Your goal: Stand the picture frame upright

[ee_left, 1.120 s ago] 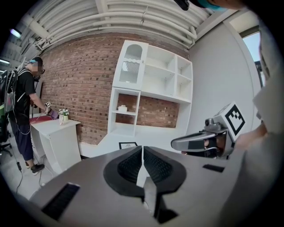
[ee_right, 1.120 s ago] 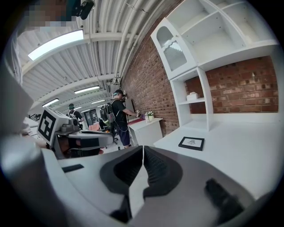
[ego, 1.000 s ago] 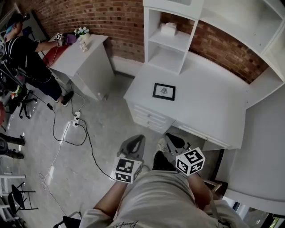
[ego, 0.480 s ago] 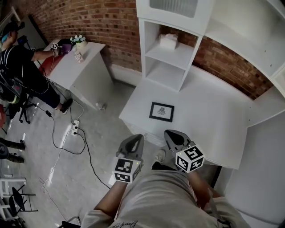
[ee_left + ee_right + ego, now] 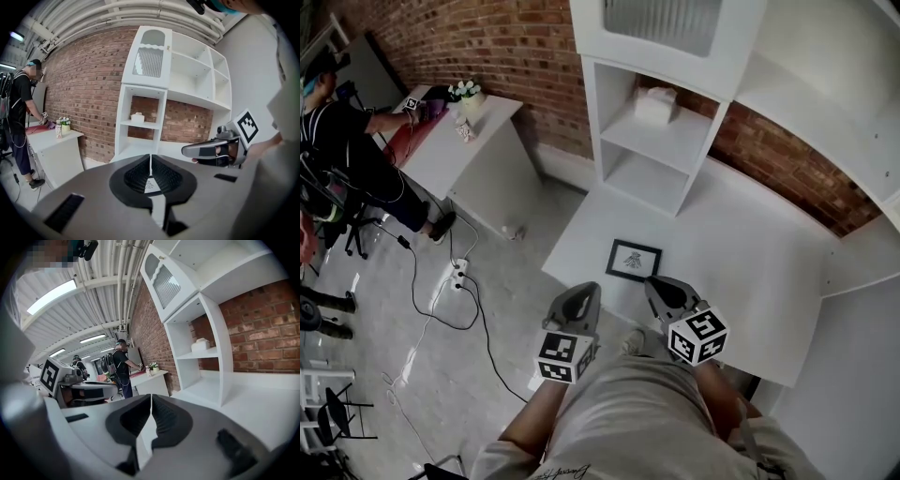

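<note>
Two grippers, both empty; the left gripper (image 5: 150, 164) has its jaws pressed together w/ nothing between them; the right gripper (image 5: 151, 411) is the same, clenched on air.

The picture frame (image 5: 633, 260) lies flat, face up, on the white desk (image 5: 750, 272), just below the middle of the head view; it is near the desk's front left corner, just past the tips of both grippers, a bit nearer the right one; neither touches it.

Step in hand, I think: the reach toward the frame; no part of the job is done yet, as the frame is not stood up.

Next move prob. needs one gripper to open its jaws, come down to one edge of the frame and pinch it; the frame is thin and flat on the top, so getting a jaw under the edge looks hard; the other gripper may have to stop it from sliding. Then tip it up onto its bottom edge; whether it has a prop at the back, can't tell, since the back is hidden.
</note>
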A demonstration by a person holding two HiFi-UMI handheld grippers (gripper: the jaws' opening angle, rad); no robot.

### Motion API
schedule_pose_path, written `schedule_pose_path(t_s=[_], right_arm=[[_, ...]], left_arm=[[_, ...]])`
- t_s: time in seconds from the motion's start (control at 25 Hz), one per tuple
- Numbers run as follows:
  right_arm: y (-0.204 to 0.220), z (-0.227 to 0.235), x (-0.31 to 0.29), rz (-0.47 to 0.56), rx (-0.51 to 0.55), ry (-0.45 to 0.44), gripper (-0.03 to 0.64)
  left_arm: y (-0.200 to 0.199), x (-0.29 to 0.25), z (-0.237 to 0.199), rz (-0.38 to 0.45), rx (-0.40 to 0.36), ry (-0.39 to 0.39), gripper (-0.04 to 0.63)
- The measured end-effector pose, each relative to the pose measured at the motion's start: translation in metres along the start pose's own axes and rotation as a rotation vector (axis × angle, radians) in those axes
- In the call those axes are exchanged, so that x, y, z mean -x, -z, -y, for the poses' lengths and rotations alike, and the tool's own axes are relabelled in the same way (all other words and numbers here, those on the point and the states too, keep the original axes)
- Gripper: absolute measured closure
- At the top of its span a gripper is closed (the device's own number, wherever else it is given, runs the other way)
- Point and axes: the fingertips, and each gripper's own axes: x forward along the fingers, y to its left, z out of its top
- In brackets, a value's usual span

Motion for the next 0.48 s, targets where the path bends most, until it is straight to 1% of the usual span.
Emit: schedule_pose_path(t_s=[0.2, 0.36, 0.48], right_arm=[[-0.005, 0.030, -0.004, -0.002, -0.005, -0.003, 0.588], [-0.004, 0.045, -0.004, -0.002, -0.017, 0.011, 0.588], [-0.005, 0.051, -0.006, -0.005, -0.011, 0.021, 0.588]], left_arm=[[-0.005, -0.025, 0.002, -0.003, -0.003, -0.012, 0.572], [-0.001, -0.037, 0.003, -0.039, -0.009, -0.012, 0.572], [-0.007, -0.044, 0.001, -0.024, -0.012, -0.012, 0.572]])
